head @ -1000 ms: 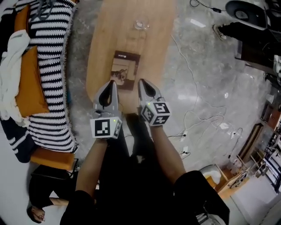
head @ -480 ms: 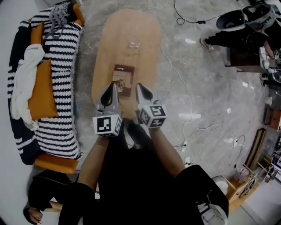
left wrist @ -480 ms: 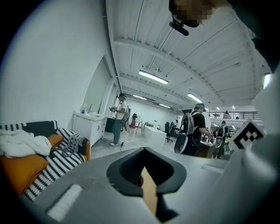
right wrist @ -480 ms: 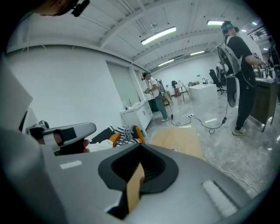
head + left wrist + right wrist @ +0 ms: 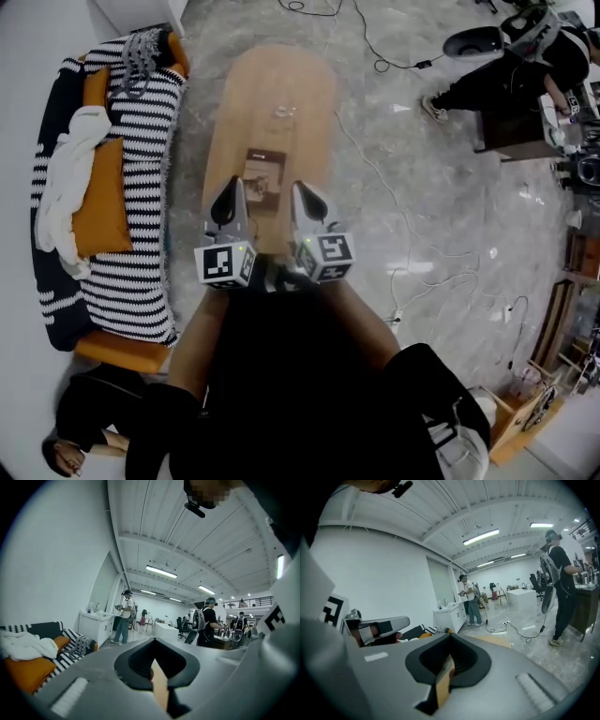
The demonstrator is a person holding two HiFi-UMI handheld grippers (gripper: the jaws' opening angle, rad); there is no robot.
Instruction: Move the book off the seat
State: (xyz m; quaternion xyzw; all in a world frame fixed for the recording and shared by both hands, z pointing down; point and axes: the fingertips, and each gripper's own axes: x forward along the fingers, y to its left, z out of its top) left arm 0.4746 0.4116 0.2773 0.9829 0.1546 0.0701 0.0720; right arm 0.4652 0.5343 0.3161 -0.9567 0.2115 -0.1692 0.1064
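Room: grey marble floor (image 5: pixel 450 234) with trailing cables (image 5: pixel 441 262).
Sofa: striped sofa (image 5: pixel 141 187) at left, no book on its seat.
Table: oval wooden table (image 5: pixel 281 80) beside it.
Book: book (image 5: pixel 264 178) lies flat on the table.
Grippers: left gripper (image 5: pixel 231 187) and right gripper (image 5: pixel 298 189) both closed, empty, clear of the book.
Change: view has drawn back; book unmoved, so the task looks finished.

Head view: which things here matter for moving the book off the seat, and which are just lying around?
Job: book, lying on the wooden table; sofa; left claw and right claw, both shut and empty.
Lying about: white cloth, striped blanket, floor cables, small clear item on the table.
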